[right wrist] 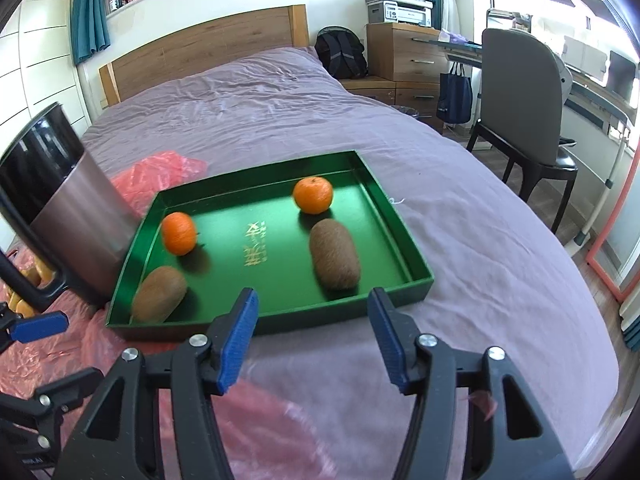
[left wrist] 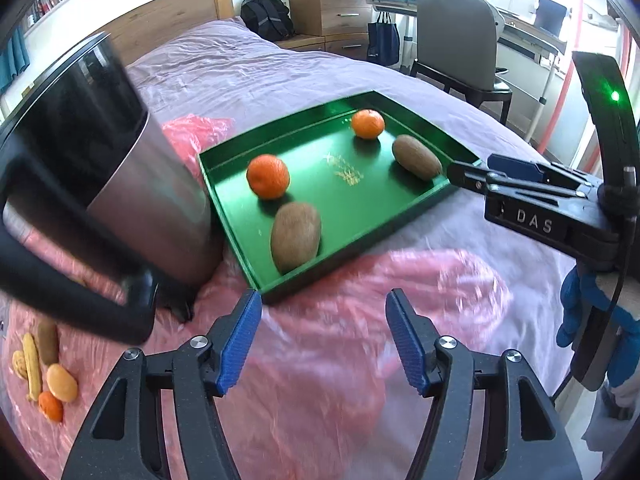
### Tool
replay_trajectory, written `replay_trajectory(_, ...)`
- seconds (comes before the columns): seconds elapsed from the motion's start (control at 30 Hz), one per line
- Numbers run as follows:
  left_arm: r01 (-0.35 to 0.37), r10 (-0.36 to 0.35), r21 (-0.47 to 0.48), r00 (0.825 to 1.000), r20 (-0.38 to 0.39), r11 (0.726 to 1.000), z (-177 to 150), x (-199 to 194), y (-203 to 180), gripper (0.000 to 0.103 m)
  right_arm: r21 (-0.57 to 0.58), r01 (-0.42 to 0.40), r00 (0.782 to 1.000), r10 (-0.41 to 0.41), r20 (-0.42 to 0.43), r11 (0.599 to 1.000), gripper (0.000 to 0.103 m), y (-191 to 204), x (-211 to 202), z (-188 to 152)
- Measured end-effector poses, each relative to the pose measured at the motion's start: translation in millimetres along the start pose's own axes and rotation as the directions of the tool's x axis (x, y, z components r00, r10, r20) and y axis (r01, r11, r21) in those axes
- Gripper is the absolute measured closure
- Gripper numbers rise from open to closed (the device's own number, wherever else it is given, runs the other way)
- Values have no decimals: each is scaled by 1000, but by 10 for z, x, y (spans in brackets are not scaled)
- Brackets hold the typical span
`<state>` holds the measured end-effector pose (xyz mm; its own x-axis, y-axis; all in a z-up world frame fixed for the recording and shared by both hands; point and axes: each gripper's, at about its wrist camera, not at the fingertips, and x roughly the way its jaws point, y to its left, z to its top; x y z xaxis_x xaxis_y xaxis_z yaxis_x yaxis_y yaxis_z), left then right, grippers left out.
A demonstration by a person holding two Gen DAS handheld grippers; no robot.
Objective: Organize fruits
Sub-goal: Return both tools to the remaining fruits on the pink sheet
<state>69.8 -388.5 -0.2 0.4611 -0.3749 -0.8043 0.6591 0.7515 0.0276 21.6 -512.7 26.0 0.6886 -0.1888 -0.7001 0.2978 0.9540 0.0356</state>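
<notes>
A green tray lies on the bed. It holds two tangerines and two kiwis. In the right wrist view they show as tangerines and kiwis. My left gripper is open and empty, above pink plastic just before the tray's near corner. My right gripper is open and empty, just before the tray's near edge; it also shows in the left wrist view.
A steel bin with a black handle stands left of the tray. Pink plastic sheet covers the near bed. Several loose fruits lie at far left. A chair and desk stand at the right.
</notes>
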Motion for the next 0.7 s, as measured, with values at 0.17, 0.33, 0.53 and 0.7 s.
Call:
replay_trajectory(0.17,-15,14,-21,999,-34,1000,-395,-130,81,44,30,-33,999,33,-9,999,20,191,-201,-214)
replay_trajectory(0.33,-55,50,-70,997,-64,996,-723,-324,312,43,36,-67,997,68,-23,997,20,457,-337,-394)
replay_trajectory(0.53,-127,119,-138,991,-63,982,-1015,-608,674,34,11,-101,994,101,-46,995,20,868,-498,-607)
replay_trajectory(0.7,-183,172,-180,982,-71,967,-1252,-783,985,27,-79,-131,990,126,-67,988,20,1326,-645,-747)
